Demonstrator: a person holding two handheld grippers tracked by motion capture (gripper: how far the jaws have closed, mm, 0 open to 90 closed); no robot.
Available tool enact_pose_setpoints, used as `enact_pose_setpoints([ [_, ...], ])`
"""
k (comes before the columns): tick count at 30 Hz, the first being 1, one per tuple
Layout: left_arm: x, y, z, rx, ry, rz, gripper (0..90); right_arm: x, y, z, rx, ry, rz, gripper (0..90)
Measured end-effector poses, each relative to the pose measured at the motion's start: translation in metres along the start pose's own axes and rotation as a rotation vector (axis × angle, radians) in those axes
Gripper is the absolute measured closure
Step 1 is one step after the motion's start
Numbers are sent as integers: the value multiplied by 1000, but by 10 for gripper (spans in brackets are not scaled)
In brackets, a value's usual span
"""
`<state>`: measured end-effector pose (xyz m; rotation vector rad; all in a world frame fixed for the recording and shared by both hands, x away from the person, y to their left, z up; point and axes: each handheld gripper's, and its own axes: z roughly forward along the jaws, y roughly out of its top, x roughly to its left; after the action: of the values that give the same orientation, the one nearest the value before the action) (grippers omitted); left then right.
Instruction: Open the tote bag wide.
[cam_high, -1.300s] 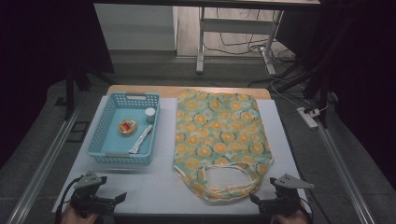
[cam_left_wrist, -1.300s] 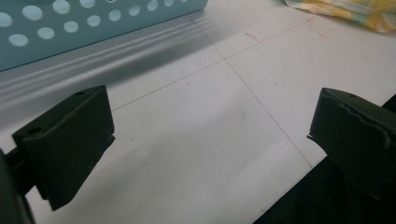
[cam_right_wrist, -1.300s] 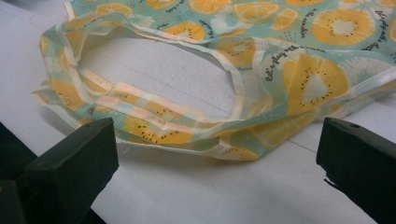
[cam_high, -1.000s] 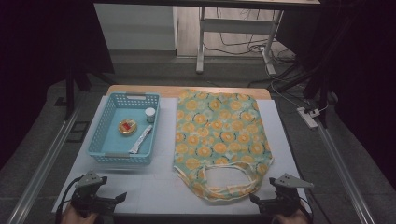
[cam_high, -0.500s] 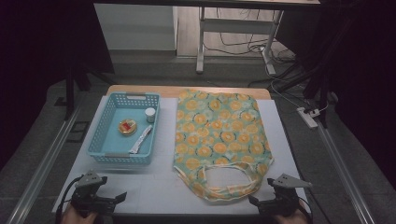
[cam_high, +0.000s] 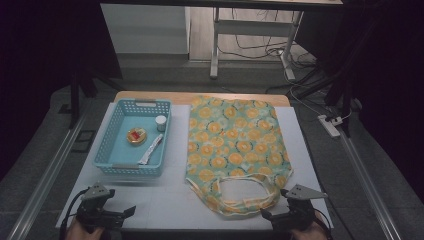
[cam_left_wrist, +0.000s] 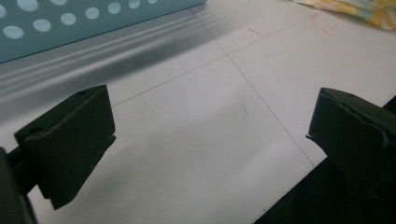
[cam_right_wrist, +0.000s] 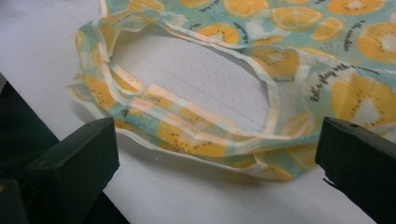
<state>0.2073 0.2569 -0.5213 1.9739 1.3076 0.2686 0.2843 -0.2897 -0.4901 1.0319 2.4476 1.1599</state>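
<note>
A cloth tote bag (cam_high: 235, 145) printed with orange slices lies flat on the white table top (cam_high: 165, 195), handles toward me. Its handle loop (cam_right_wrist: 187, 121) lies just beyond my right gripper (cam_right_wrist: 215, 168), whose jaws stand wide apart and empty. That right gripper (cam_high: 272, 216) sits at the near right table edge. A blue plastic basket (cam_high: 131, 142) at the left holds a small round tin (cam_high: 136, 136), a white cap-shaped pot (cam_high: 160, 122) and a white sachet (cam_high: 151, 148). My left gripper (cam_high: 122, 212) rests open at the near left, in front of the basket wall (cam_left_wrist: 70, 23).
The table's wooden far edge (cam_high: 200, 97) lies beyond the bag. Metal rails (cam_high: 45, 175) run along both sides of the table. A power strip (cam_high: 330, 125) lies on the floor at the right. Bare white surface (cam_left_wrist: 210, 93) lies between basket and bag.
</note>
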Motion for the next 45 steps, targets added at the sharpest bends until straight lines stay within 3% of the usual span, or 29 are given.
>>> enact_pose_setpoints([
  [8, 0, 0, 0, 1, -3, 3, 8, 7, 9, 11, 32, 21, -24, 0],
  [20, 0, 0, 1, 4, -6, 1, 9, 14, 26, 41, 101, 54, -111, 0],
  [28, 0, 0, 1, 8, -8, 4, 10, 19, 26, 58, 168, 106, -159, 82],
  [30, 0, 0, 1, 8, -7, 4, 11, 21, 25, 62, 187, 118, -181, 147],
  [31, 0, 0, 1, 8, -6, 3, 11, 21, 24, 64, 209, 138, -196, 237],
  [34, 0, 0, 1, 8, -6, 3, 12, 22, 23, 66, 229, 164, -218, 383],
  [35, 0, 0, 1, 8, -6, 3, 12, 22, 23, 66, 229, 164, -218, 383],
  [36, 0, 0, 1, 9, -5, 4, 12, 22, 24, 64, 226, 165, -231, 512],
  [37, 0, 0, 1, 9, -5, 5, 12, 22, 25, 63, 225, 179, -233, 576],
  [39, 0, 1, 1, 10, -5, 6, 13, 22, 25, 63, 224, 189, -233, 608],
  [40, 0, 0, 1, 9, -5, 7, 14, 22, 24, 63, 242, 191, -238, 694],
  [43, 0, 0, 1, 9, -7, 6, 14, 22, 25, 61, 230, 192, -242, 758],
  [45, 0, 0, 1, 9, -8, 5, 14, 24, 30, 53, 176, 183, -236, 811],
])
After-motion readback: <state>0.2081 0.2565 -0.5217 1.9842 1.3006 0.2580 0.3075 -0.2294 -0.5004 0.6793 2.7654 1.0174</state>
